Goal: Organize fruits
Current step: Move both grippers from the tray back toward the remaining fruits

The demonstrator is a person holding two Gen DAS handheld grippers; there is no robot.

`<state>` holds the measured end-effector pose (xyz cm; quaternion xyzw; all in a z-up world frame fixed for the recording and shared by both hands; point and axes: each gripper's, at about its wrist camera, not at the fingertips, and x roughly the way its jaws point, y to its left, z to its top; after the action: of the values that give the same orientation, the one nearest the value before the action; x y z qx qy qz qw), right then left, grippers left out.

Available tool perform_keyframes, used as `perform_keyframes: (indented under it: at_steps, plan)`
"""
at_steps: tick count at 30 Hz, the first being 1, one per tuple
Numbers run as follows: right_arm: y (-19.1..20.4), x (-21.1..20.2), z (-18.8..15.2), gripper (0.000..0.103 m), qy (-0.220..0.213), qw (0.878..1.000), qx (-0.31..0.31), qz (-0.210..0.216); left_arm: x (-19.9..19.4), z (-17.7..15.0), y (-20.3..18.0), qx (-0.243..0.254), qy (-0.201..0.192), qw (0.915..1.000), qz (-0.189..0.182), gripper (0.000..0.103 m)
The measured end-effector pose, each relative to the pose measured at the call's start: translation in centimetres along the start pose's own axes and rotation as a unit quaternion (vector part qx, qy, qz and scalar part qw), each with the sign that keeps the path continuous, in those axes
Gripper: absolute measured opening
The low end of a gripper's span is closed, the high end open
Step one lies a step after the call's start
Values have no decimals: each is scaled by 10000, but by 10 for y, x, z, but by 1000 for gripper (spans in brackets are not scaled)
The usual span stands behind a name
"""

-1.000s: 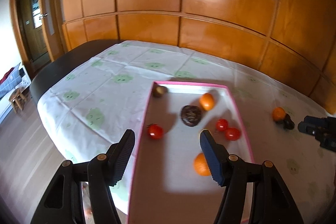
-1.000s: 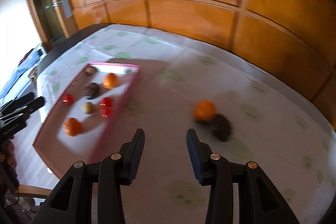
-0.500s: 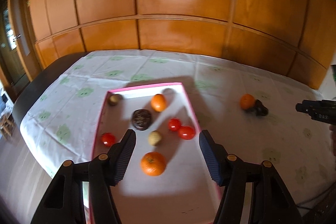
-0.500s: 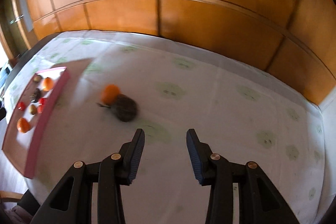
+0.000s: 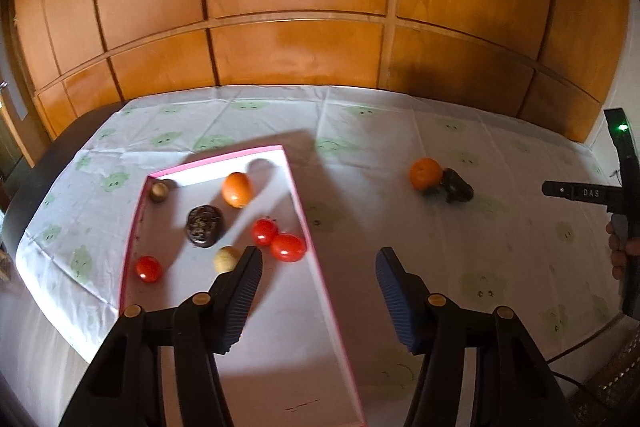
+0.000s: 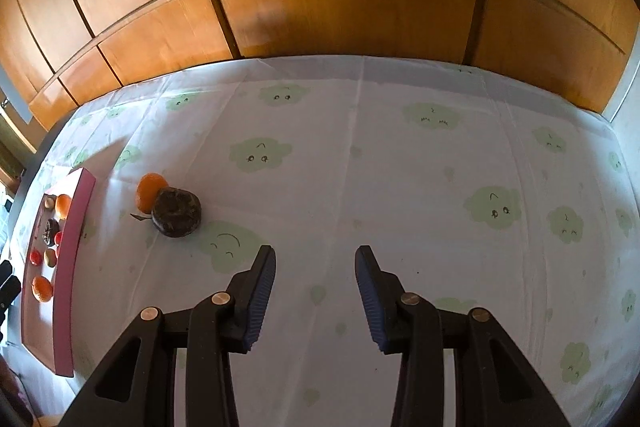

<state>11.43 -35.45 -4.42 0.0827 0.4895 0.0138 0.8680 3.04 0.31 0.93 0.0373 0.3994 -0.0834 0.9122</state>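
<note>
The left tool point(image 5: 318, 281) hangs over the near right part of a shallow pink-rimmed rectangular tray point(image 5: 310, 239), its ribbed blue pads parted about halfway with nothing between them; the jaws have just been closing a little. The tray lies on the left part of a counter covered by a white cloth printed with pale green clouds point(image 5: 360, 131).

In the tray, a round orange fruit point(image 5: 237, 189) sits toward the far end, with a small brownish round fruit point(image 5: 159, 191) in the far left corner. A dark, wrinkled, flattened round fruit point(image 5: 205, 225) lies near the middle. Two glossy red tomatoes point(image 5: 276, 241) touch each other near the right rim, a third red tomato point(image 5: 148, 269) lies near the left rim, and a small pale yellow round fruit point(image 5: 225, 259) rests just beside the left tool's left finger.

Outside the tray, well to its right on the cloth, another orange fruit point(image 5: 425, 173) touches a second dark wrinkled fruit point(image 5: 458, 187).

The right tool point(image 6: 316, 277) points down at bare cloth, its pads a narrow gap apart and gripping nothing. In its view that orange and dark pair lies to the far left, between the tool and the tray.
</note>
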Motion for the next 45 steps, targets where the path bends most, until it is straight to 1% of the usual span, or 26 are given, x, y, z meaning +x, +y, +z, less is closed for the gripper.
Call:
perform_keyframes:
  at_steps: [7,10,24,32,36,41,45]
  plan:
    - [-1,-1,0,42,-7,10000,24,-10,7,7,-21,193,15,9997,-169,59]
    - [-1,-1,1,42,-16,10000,33,-16,10,8,-24,186,73,9996,-223,59]
    - [-2,-6,2,42,-65,9999,90,70,21,16,-39,303,132,9991,-271,58]
    - [5,-7,3,42,-59,9999,-23,161,38,13,-46,244,426,9980,-387,52]
    - [7,-8,2,42,-61,9998,-41,185,44,14,-43,154,513,9976,-433,52]
    - [8,-10,3,42,-64,9997,-59,232,56,22,-40,-26,652,9963,-563,52]
    - [9,-12,4,42,-94,9996,-75,259,65,33,-48,5,662,9957,-652,52]
